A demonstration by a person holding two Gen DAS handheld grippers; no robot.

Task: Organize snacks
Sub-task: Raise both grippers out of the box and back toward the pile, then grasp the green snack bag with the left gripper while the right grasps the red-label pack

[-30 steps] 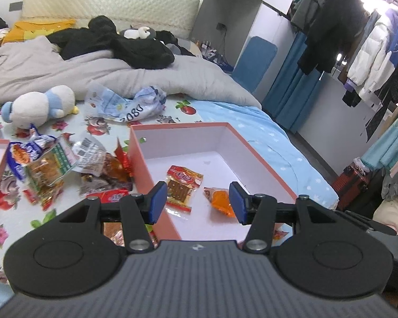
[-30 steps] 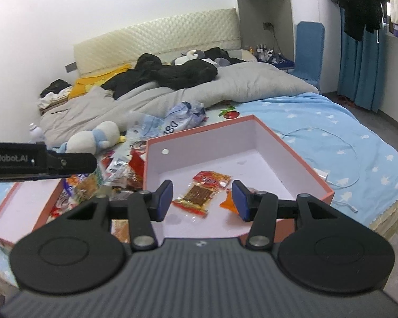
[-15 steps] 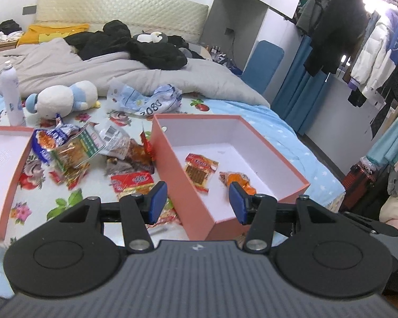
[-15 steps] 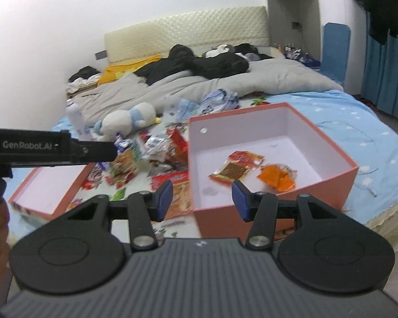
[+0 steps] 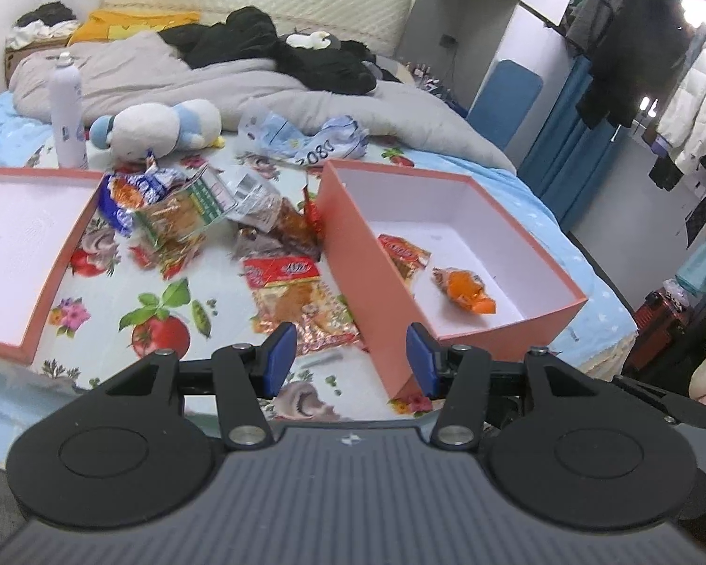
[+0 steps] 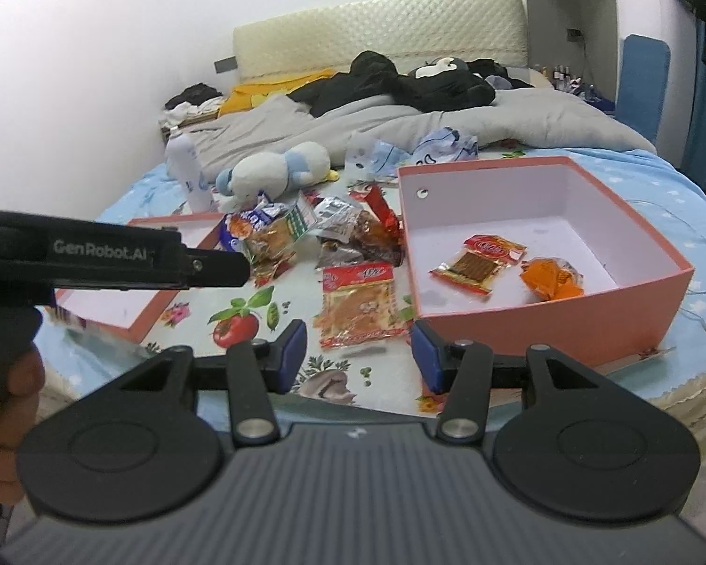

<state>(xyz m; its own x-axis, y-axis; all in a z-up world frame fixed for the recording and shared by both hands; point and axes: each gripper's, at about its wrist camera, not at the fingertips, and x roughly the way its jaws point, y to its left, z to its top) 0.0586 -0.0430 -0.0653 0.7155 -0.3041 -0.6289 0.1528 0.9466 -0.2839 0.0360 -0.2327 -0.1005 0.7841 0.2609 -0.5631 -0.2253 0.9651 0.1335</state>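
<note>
1. The snacks lie in two groups on the bed: a loose heap of packets [image 5: 197, 212] on the flowered sheet [image 5: 164, 325], and two already inside the salmon-pink box [image 5: 452, 329].
2. Inside that box, on its white floor, sit a red-topped packet of brown sticks [image 6: 480, 261] and, just beside it toward the right wall, an orange packet [image 6: 550, 278].
3. Nearest the box's left wall, on the sheet, lies a flat red-and-orange packet [image 6: 360, 303], apart from the heap behind it, which holds a blue-and-orange bag [image 5: 132, 188], a green-striped packet [image 5: 183, 212] and dark brown wrappers [image 5: 282, 226].
4. A second, shallower pink tray [image 5: 61, 263] lies to the left of the heap, its white inside bare.
5. The left gripper [image 5: 348, 360] hangs over the near edge of the bed, its blue pads about halfway apart with nothing between them; the box's near corner shows in the gap.
6. The right gripper [image 6: 357, 360] is likewise half open and holds nothing, aimed at the flat red-and-orange packet.
7. In the right wrist view the left tool's black body and the hand [image 6: 0, 414] gripping it show at the left edge.
8. Further back are a white spray can [image 5: 68, 115], a white-and-blue plush toy [image 5: 160, 127], a crumpled plastic bag [image 5: 306, 136] and a grey duvet [image 5: 212, 84].
</note>
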